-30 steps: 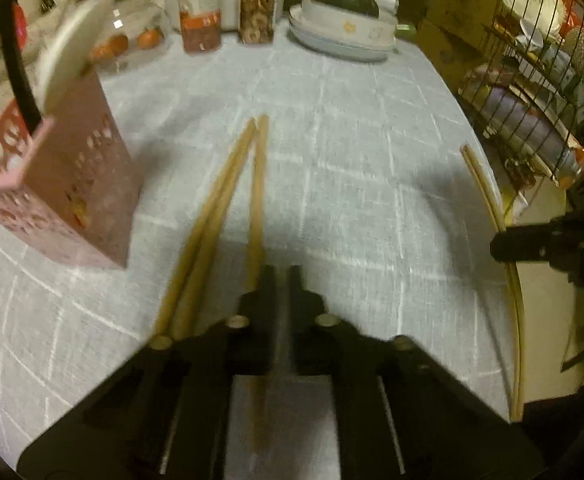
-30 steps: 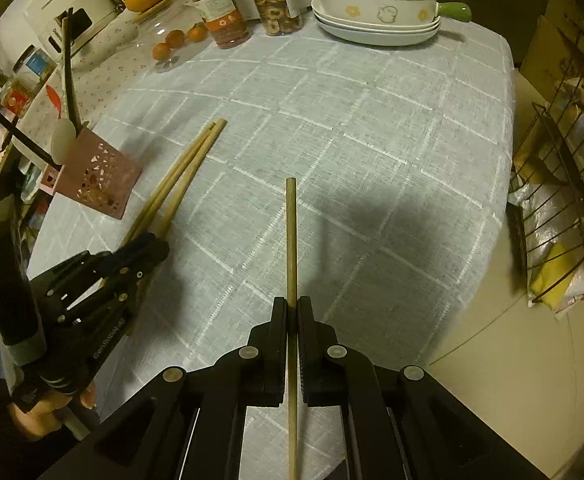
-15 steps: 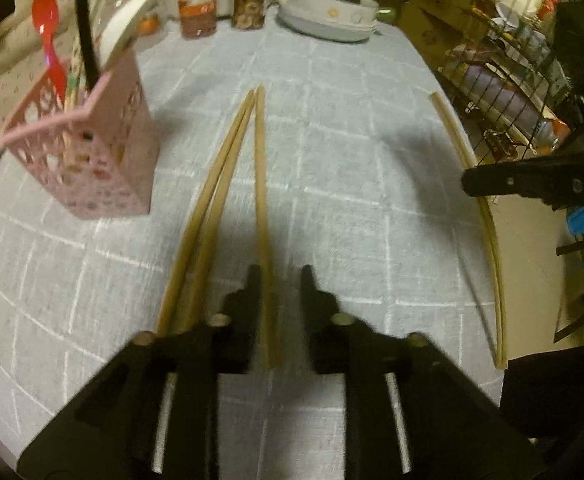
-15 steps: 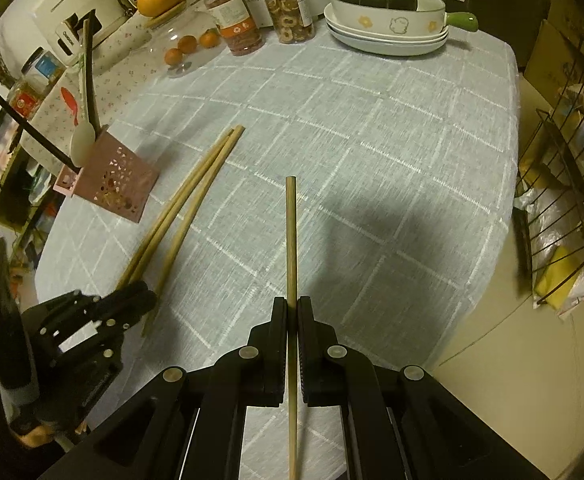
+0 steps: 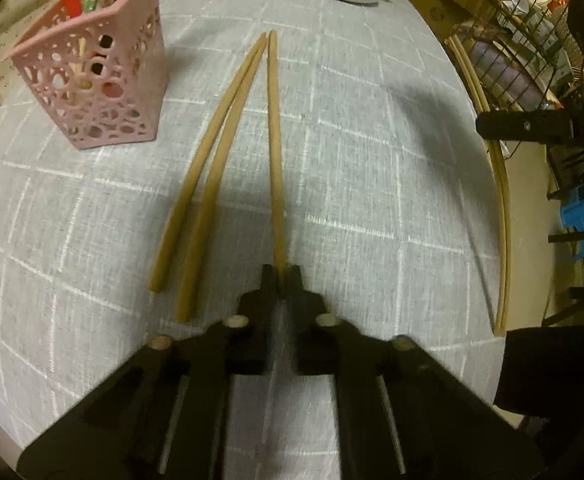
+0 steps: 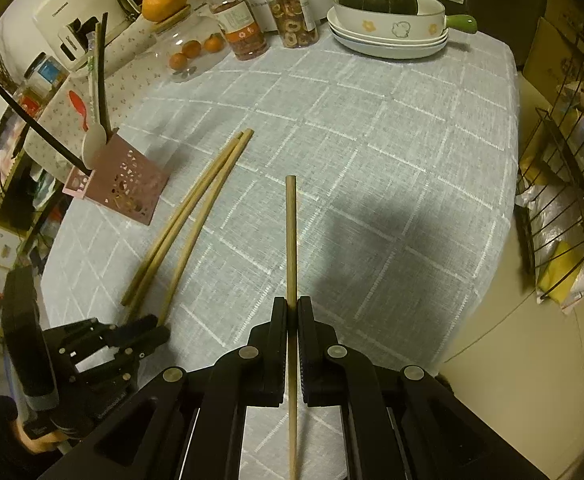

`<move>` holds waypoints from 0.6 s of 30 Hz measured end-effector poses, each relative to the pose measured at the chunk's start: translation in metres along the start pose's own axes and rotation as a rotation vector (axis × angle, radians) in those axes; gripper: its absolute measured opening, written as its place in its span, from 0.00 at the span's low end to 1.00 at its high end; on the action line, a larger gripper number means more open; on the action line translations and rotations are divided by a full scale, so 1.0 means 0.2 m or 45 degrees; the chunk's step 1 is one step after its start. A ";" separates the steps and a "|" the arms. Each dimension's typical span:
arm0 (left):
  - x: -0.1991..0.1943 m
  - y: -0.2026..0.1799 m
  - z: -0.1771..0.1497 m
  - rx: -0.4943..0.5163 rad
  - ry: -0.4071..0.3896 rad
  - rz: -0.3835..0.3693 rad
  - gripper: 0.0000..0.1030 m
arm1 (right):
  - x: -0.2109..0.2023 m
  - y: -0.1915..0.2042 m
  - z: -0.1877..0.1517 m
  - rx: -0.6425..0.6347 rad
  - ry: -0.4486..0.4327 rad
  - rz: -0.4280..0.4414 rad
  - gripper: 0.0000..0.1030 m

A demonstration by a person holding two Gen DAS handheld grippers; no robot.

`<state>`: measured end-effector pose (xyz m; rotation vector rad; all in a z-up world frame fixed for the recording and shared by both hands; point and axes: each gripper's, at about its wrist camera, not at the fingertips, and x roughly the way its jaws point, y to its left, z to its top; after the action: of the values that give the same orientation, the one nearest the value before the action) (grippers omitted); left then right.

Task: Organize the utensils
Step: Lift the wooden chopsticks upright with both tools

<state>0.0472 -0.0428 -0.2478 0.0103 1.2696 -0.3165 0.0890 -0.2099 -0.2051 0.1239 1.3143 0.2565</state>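
Three long wooden chopsticks lie on the grey checked tablecloth (image 5: 372,152). My left gripper (image 5: 281,274) is shut on the near end of the rightmost chopstick (image 5: 273,128); the other two (image 5: 211,160) lie just to its left. My right gripper (image 6: 292,308) is shut on a fourth chopstick (image 6: 291,236) and holds it above the cloth, pointing forward. That chopstick shows at the right edge of the left wrist view (image 5: 502,208). A pink perforated utensil holder (image 5: 95,80) with a red spoon and other utensils stands at the far left.
Jars (image 6: 243,28), a jar of oranges (image 6: 187,56) and stacked white dishes with a green squash (image 6: 388,20) stand along the table's far edge. A wire rack (image 6: 564,184) stands off the table's right side. The table edge drops off at right.
My left gripper opened around the rightmost chopstick, then shut on its near end. The pink holder now looks nearer and more upright in the left wrist view. My right gripper keeps its chopstick.
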 end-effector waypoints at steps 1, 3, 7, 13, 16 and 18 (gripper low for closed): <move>-0.01 0.00 0.00 -0.001 -0.003 0.010 0.05 | -0.01 0.01 0.00 -0.004 -0.011 -0.002 0.05; -0.05 0.00 -0.02 0.031 -0.031 0.053 0.05 | -0.04 0.02 0.00 -0.008 -0.034 -0.007 0.05; -0.20 -0.02 -0.04 0.105 -0.164 0.097 0.05 | -0.13 0.04 -0.01 -0.041 -0.099 -0.026 0.05; -0.45 -0.04 -0.09 0.178 -0.387 0.122 0.05 | -0.30 0.07 -0.01 -0.053 -0.225 -0.050 0.05; -0.58 -0.03 -0.06 0.173 -0.515 0.113 0.05 | -0.39 0.11 -0.02 -0.076 -0.293 -0.057 0.05; -0.69 -0.02 -0.06 0.168 -0.611 0.105 0.05 | -0.44 0.16 -0.03 -0.103 -0.340 -0.061 0.05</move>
<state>-0.0009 -0.0127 -0.1219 0.0939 0.7694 -0.3081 0.0601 -0.2029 -0.1158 0.0556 1.0390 0.2435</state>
